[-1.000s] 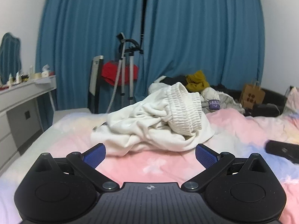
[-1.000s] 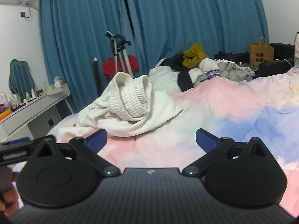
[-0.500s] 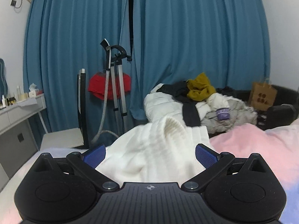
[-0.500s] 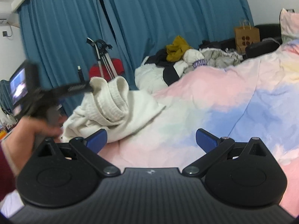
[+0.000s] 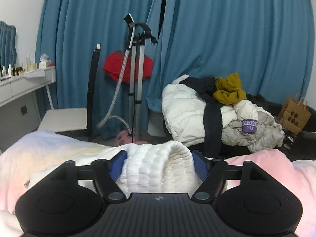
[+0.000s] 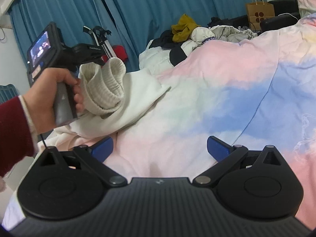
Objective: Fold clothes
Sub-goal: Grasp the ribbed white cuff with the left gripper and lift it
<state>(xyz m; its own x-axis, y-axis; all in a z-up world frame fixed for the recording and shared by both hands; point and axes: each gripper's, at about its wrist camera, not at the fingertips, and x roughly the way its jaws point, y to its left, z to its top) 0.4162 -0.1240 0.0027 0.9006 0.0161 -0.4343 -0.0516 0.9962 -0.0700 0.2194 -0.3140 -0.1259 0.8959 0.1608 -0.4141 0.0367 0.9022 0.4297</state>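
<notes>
A crumpled white garment (image 6: 126, 96) with a ribbed waistband (image 5: 158, 165) lies on the pastel bedspread (image 6: 227, 90). My left gripper (image 5: 159, 163) has its blue pads on both sides of the ribbed band, partly closed around it; the band bulges up between them. In the right wrist view the left gripper (image 6: 98, 59), held in a hand, sits at the top of the ribbed band (image 6: 104, 85). My right gripper (image 6: 160, 148) is open and empty, low over the bedspread just right of the garment's edge.
A pile of other clothes (image 5: 217, 108) lies beyond the bed's far edge. A garment steamer stand (image 5: 136, 75) and a chair (image 5: 65, 118) stand before the blue curtains. A white dresser (image 5: 21, 85) is at the left. A paper bag (image 6: 259, 12) stands at the far right.
My left gripper moved forward onto the garment and its jaws closed in around the ribbed waistband. My right gripper shifted slightly and stayed open.
</notes>
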